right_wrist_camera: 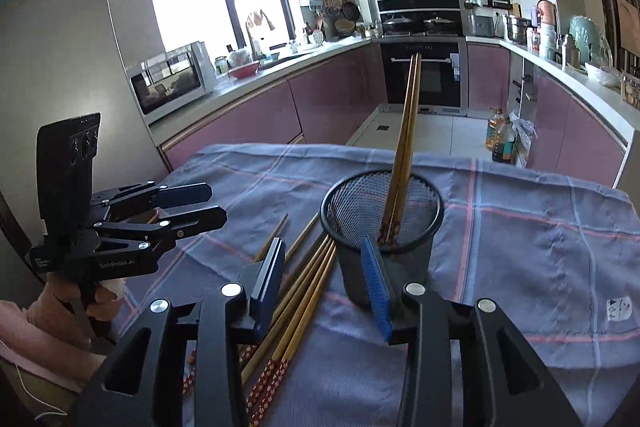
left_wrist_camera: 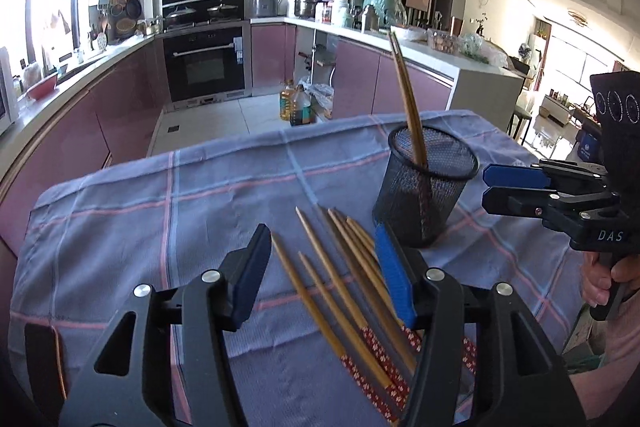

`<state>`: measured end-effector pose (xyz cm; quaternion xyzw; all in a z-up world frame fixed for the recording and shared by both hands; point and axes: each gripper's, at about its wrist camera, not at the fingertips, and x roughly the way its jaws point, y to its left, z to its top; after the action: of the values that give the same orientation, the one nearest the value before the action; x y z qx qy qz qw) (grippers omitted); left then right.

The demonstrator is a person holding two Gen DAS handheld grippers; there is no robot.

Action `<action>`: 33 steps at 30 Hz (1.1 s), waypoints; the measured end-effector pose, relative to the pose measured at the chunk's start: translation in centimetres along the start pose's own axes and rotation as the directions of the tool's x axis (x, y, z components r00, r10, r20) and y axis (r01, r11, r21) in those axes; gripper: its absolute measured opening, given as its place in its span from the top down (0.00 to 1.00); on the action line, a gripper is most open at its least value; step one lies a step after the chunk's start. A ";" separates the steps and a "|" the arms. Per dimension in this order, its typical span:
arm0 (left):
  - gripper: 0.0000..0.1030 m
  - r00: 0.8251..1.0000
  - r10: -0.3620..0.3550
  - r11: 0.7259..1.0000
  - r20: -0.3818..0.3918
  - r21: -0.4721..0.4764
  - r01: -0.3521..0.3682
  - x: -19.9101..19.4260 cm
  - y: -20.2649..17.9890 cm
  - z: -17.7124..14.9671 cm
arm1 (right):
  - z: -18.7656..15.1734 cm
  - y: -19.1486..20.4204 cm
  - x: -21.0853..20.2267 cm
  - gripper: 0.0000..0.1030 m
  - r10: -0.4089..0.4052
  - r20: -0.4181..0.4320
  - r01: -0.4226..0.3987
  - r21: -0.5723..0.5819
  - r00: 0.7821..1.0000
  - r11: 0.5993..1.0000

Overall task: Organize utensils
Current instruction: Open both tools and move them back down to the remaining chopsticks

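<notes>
Your left gripper (left_wrist_camera: 322, 277) hangs with jaws parted and empty over the loose chopsticks (left_wrist_camera: 344, 291), which lie fanned on the cloth (left_wrist_camera: 160, 195), tips toward 11 o'clock. Your right gripper (right_wrist_camera: 320, 285) is likewise released, gripping nothing, with more of that pile between its fingers. Farther off, at 1 o'clock of the left gripper, the mesh cup (left_wrist_camera: 430, 183) stands upright holding a pair of chopsticks (left_wrist_camera: 408, 99) that leans toward 11.
</notes>
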<state>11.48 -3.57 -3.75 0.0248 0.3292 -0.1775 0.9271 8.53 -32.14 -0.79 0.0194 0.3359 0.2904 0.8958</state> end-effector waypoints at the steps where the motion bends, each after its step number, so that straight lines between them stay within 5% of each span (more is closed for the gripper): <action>1: 0.48 1.000 -0.001 1.000 -0.020 -0.005 0.000 0.4 0.3 -0.8 | -0.6 0.1 0.6 0.63 -0.003 -0.019 0.004 0.007 1.000 1.000; 12: 0.51 0.984 0.030 0.998 -0.173 -0.043 -0.038 4.8 1.0 -5.6 | -3.5 0.7 5.2 0.64 -0.045 -0.164 0.053 0.045 0.985 0.998; 33: 0.59 0.973 0.066 0.997 -0.219 -0.021 -0.072 7.5 1.3 -5.5 | -3.8 1.3 6.4 0.72 -0.102 -0.202 0.104 -0.001 0.974 0.995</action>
<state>14.01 -3.82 -12.79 0.0422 0.4305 -0.1364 0.8912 9.45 -28.26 -7.25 -0.0231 0.4269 0.2425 0.8709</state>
